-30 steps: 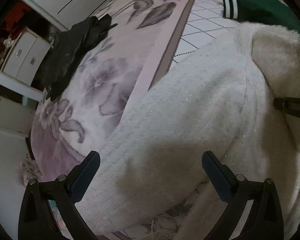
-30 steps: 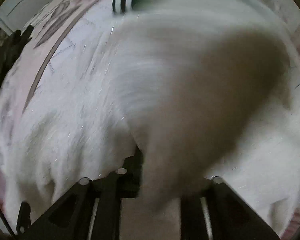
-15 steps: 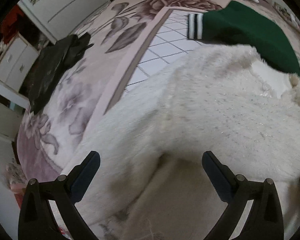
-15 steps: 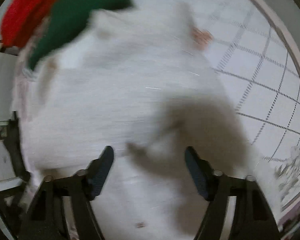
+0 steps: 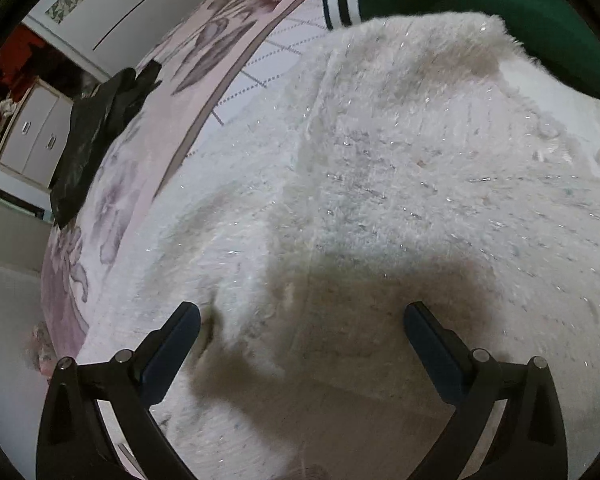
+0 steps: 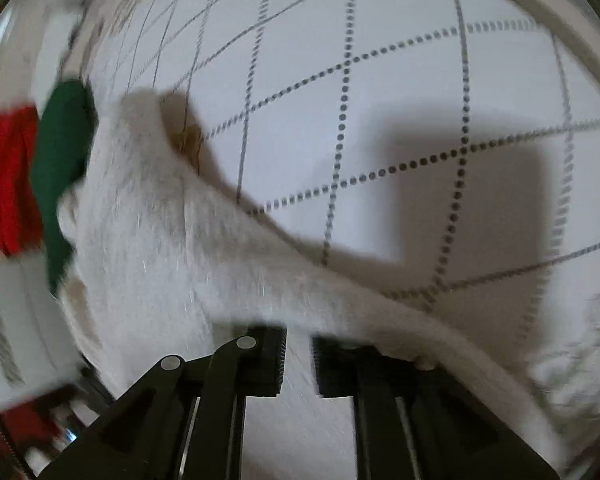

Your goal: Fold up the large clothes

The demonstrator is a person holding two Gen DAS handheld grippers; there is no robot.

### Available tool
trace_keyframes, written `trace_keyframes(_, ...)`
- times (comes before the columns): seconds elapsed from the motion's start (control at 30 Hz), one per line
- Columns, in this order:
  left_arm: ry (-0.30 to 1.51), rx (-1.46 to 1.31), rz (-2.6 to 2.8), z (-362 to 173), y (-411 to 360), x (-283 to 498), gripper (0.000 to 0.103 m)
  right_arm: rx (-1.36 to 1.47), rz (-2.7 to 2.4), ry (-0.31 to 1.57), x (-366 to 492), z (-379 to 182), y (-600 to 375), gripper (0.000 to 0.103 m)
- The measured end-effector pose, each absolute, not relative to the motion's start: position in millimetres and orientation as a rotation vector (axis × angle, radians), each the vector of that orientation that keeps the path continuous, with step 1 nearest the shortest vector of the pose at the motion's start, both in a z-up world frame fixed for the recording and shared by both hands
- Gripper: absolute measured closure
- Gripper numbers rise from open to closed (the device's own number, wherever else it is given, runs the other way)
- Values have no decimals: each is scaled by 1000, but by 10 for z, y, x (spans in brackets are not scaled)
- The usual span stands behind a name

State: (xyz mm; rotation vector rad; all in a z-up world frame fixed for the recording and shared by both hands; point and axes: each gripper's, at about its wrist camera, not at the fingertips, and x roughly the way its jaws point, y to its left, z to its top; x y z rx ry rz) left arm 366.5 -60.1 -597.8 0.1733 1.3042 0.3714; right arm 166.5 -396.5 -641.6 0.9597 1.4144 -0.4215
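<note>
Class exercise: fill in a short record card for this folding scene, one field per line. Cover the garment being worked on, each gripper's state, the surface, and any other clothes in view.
garment: fluffy white sweater, spread on the bed
left gripper: open, over the sweater, holding nothing
right gripper: fingers nearly together, a fold of the sweater pinched between them
surface: bedspread, white with a dotted grid, floral border
other clothes: green garment with striped cuff beyond the sweater; black garment at the bed edge; red garment beside the green one
</note>
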Motion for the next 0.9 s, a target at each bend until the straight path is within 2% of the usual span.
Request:
trace_keyframes(0.17, 1288, 181, 378, -5986, -620, 3688, 0, 629, -263, 1367, 1773, -5806, -3492, 81)
trace_keyframes(0.3, 1276, 185, 379, -5996, -632, 3673, 0, 516, -199, 1387, 2152, -6022, -3296, 83)
trace_keyframes(0.37, 1276, 175, 378, -5999, -629, 3668, 0, 457, -240, 1461, 2277, -6325, -3244, 91)
trace_keyframes(0.47, 1275, 147, 380, -5985, -611, 3663, 0, 323, -264, 1494, 2347, -6300, -3135, 91)
trace_keyframes(0.53, 1280, 123, 385, -5942, -583, 3624, 0, 198, -278, 1526, 2329, -6185, -2895, 87)
trace_keyframes(0.6, 1281, 92, 384, -5846, -546, 3536, 0, 105, -271, 1540, 2285, -6077, -2645, 66)
trace_keyframes(0.63, 1280, 73, 383, -5773, -516, 3460, 0, 89, -254, 1541, 2186, -6017, -2531, 36)
trace_keyframes(0.67, 1279, 50, 386, -5679, -467, 3351, 0, 80, -246, 1539, 2075, -5969, -2459, 16)
trace_keyframes(0.7, 1280, 36, 389, -5623, -432, 3281, 0, 60, -239, 1534, 2018, -5914, -2326, 13)
trace_keyframes(0.9, 1349, -178, 500, -5321, 220, 2405, 0, 46, -150, 1534, 1786, -5694, -1403, 13)
